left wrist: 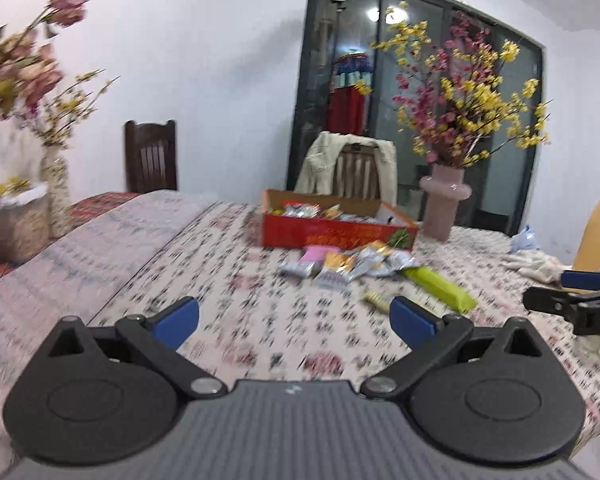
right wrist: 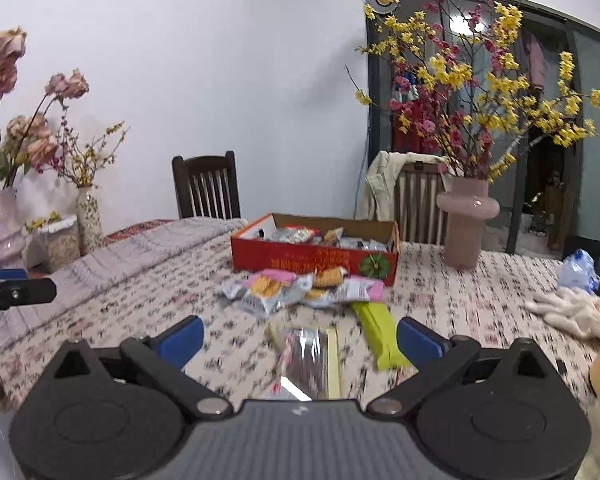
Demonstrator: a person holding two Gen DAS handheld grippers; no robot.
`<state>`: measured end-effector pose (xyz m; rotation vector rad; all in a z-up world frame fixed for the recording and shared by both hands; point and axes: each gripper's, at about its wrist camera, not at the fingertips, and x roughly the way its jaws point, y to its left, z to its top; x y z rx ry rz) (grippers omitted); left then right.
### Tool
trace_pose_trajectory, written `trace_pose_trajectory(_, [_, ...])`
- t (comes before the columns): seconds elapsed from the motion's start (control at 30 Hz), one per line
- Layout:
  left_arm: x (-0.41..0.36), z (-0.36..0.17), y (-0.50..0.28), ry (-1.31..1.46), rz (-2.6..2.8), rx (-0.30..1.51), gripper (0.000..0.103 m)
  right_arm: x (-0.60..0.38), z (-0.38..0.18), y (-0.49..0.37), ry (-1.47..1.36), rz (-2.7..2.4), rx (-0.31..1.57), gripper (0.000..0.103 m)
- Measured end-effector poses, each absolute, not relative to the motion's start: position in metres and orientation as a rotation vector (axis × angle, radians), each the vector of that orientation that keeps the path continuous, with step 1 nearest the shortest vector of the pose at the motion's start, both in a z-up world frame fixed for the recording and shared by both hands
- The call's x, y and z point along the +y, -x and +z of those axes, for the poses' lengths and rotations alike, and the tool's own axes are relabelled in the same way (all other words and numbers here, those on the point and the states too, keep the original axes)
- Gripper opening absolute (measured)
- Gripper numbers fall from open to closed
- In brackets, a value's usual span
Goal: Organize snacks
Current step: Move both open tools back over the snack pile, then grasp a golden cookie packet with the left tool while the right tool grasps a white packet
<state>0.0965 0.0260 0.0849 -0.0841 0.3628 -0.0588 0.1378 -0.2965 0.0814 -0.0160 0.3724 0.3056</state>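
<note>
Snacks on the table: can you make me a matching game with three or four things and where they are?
Things:
1. red box
2. green packet
3. pink vase
4. white gloves

Places:
A. far right on the tablecloth
B. just behind the loose snack pile
C. right of the box, holding flowers
D. nearest the right gripper's right finger

Pairs: 1-B, 2-D, 3-C, 4-A

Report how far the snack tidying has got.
Done: some packets already lie in the red box. In hand: nothing; the left gripper and right gripper are both open and empty. Left: the pile of packets in front of the box, the green packet and the clear packet nearest the right gripper.
</note>
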Motion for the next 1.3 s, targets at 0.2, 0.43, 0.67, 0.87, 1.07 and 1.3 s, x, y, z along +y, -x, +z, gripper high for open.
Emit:
trace_pose_trajectory(0.2, [0.029,0.054,-0.076,0.122,-0.072,0.402,0.103,-0.281,0.052,-0.096,0.049,0.267,0.363,0.103])
trace_pose_trajectory(0.43, [0.020,0.036,-0.064,0.107,-0.109,0.439,0.103,-0.276,0.022,-0.062,0.018,0.243,0.390,0.103])
trace_pose_trajectory(0.67, [0.018,0.039,-0.065,0.107,-0.108,0.427,0.103,-0.276,0.014,-0.055,-0.017,0.229,0.414,0.103])
trace_pose_trajectory(0.87, [0.015,0.034,-0.077,0.103,-0.112,0.450,0.103,-0.277,0.013,-0.063,-0.031,0.229,0.416,0.103])
trace_pose_trajectory(1.07, [0.003,0.033,-0.110,0.073,-0.126,0.470,0.103,-0.285,0.007,-0.084,-0.051,0.205,0.431,0.103])
trace_pose_trajectory(1.3, [-0.010,0.036,-0.157,0.078,-0.175,0.496,0.103,-0.303,0.002,-0.123,-0.073,0.150,0.453,0.103])
